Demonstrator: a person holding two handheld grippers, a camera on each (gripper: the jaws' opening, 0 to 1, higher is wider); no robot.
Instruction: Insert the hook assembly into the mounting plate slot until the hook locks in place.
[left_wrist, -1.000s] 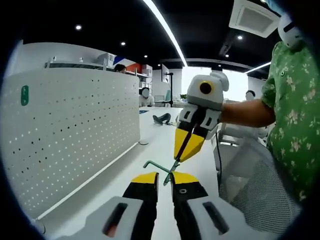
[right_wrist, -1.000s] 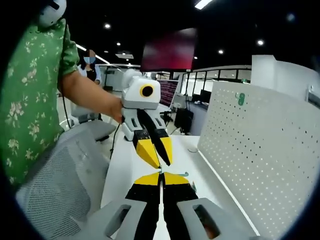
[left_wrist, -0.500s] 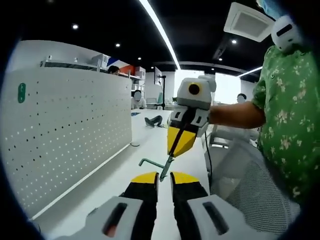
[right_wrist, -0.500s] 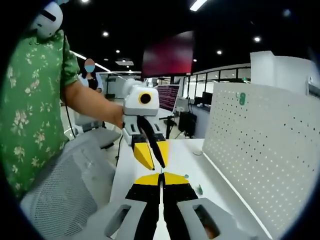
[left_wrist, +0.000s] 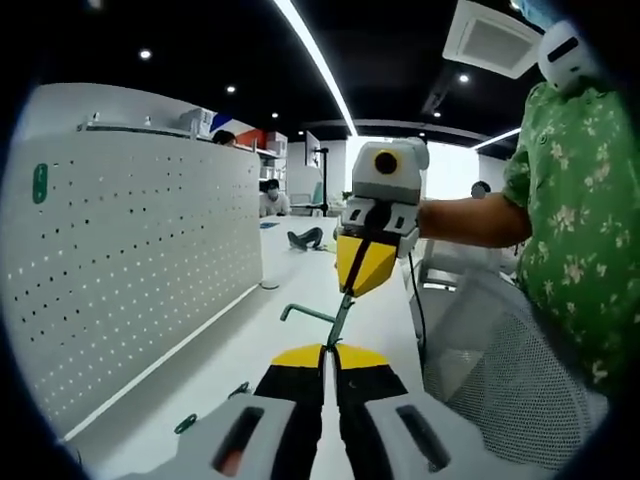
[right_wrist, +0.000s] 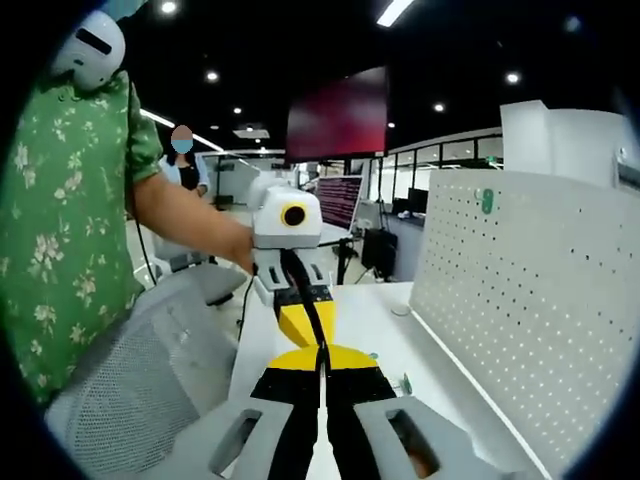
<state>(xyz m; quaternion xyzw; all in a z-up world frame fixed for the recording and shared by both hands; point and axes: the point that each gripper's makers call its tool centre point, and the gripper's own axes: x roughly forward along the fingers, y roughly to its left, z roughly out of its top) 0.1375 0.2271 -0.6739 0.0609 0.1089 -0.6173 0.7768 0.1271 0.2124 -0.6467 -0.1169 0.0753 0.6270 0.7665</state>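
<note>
Both claws were closed on the green hook: the left claw was clamped on its near end, and the right claw, at 12 o'clock from it, pinched the rod higher up. The hook was held in the air over the white desk, well apart from the perforated white board at 9 o'clock. Insertion was judged not yet begun; the approach to the board, seating and locking all remained.

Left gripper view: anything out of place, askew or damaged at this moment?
Nothing looks damaged. The green hook is held off the table between the left gripper and the right gripper, well clear of the white pegboard. A small green piece lies loose on the table.
</note>
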